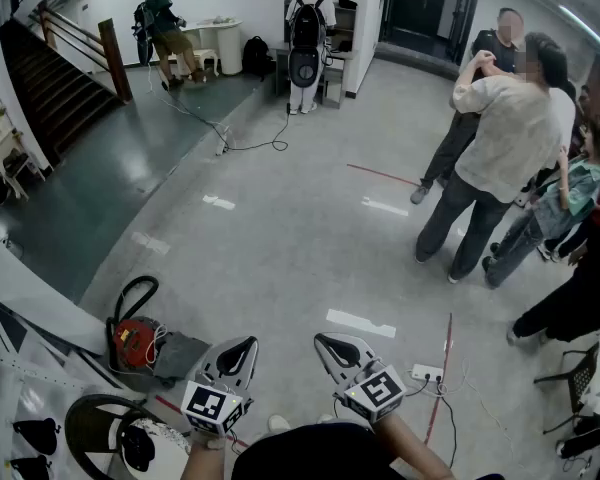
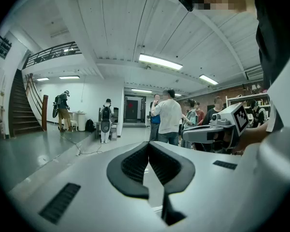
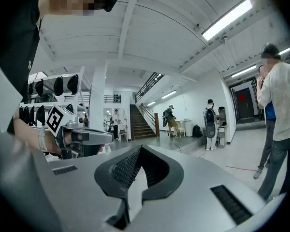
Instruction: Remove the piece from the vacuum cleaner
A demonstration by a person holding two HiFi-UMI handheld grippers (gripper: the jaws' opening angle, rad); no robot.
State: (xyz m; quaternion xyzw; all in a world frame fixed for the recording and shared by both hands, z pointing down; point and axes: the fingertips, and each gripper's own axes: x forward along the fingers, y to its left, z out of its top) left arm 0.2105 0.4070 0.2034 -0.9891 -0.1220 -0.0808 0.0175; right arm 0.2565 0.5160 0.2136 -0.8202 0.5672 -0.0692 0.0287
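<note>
Floor [image 1: 280, 238]: pale polished concrete, with a darker glossy section on the left running up to a staircase [image 1: 50, 68]. White and red tape marks are scattered on it. A black cable [image 1: 230, 138] trails across the far part, and a power strip [image 1: 427, 373] with thin wires lies just right of the grippers.

Left gripper [image 1: 238, 353]: held up off the floor, clenched, pads meeting at the tips, nothing between them. Right gripper [image 1: 332, 348]: same, closed on nothing. They are near each other, side by side and not touching.

Vacuum cleaner [image 1: 132, 336]: red body with a black hose loop, on the floor at lower left, left of the left gripper and apart from it. It sits close under a white ledge [image 1: 40, 293]. I can't tell which part is the piece.

Edges: the ledge and a rack of dark items [image 1: 25, 438] box in the left side. A group of people [image 1: 500, 138] stands on the right, with a dark chair [image 1: 580, 373] below them. Two more people [image 1: 308, 28] stand at tables by the far wall.

Open room: a wide bare stretch of floor straight ahead, between the ledge and the group.
</note>
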